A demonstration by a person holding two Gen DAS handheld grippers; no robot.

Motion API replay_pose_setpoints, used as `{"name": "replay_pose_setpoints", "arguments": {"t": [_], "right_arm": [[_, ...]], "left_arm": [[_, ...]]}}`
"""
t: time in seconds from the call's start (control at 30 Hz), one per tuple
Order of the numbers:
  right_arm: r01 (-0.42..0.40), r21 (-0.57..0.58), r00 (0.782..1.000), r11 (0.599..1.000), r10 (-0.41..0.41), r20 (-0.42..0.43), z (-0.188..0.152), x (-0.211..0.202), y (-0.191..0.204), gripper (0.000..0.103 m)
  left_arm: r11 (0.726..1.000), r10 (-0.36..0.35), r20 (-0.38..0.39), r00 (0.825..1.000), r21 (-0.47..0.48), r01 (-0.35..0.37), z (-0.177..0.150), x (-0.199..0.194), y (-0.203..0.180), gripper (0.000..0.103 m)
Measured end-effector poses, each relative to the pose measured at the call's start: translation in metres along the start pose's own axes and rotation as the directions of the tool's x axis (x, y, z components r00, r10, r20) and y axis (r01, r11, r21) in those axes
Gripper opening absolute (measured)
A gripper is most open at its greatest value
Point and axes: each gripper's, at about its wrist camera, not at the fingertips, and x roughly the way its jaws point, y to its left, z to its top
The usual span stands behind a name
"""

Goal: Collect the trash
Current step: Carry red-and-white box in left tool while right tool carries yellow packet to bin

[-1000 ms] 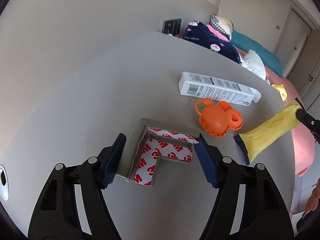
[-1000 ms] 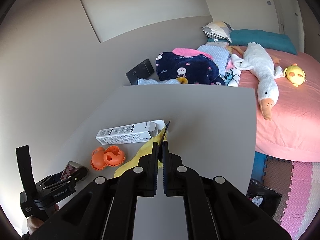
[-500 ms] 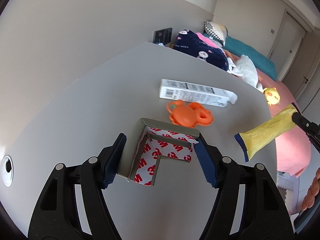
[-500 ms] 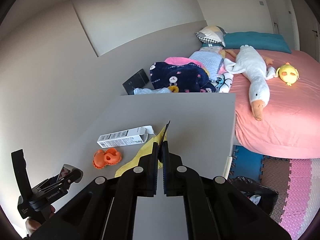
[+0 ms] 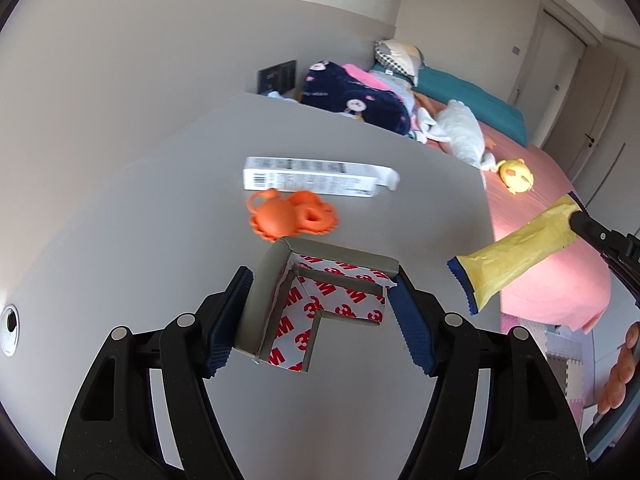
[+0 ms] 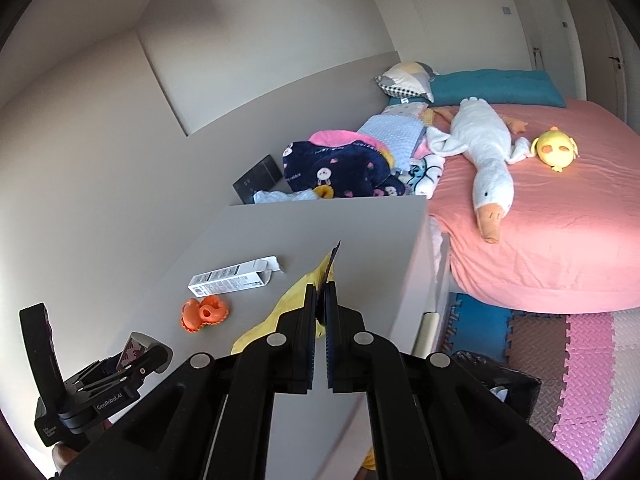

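Note:
My left gripper [image 5: 320,312] is shut on a grey L-shaped corner guard [image 5: 316,304] with red-and-white 3M backing, held above the grey table [image 5: 160,216]. My right gripper [image 6: 320,300] is shut on a yellow wrapper [image 6: 280,312] with a dark blue end; it also shows in the left wrist view [image 5: 516,256], hanging past the table's right edge. The left gripper with the guard shows at the lower left of the right wrist view [image 6: 136,356]. A white carton [image 5: 316,178] and an orange toy [image 5: 288,218] lie on the table.
A black bin with a bag [image 6: 496,376] stands on the floor below the table's right edge, on coloured foam mats [image 6: 580,360]. A pink bed [image 6: 540,220] with plush toys and folded clothes lies beyond. A beige wall runs along the table's left.
Both grippers have risen and pulled back from the table with their loads. The carton and orange toy now sit further off. The bin has come into the right wrist view.

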Motion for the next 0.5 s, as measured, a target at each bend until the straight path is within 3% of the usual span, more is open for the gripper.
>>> {"name": "replay_pose_setpoints", "arguments": {"t": [0.5], "right_arm": [[0.058, 0.035, 0.998, 0.998, -0.059, 0.039, -0.004, -0.051, -0.052, 0.005]], "left_arm": [[0.991, -0.070, -0.019, 0.997, 0.110, 0.072, -0.014, -0.005, -0.082, 0.067]]}}
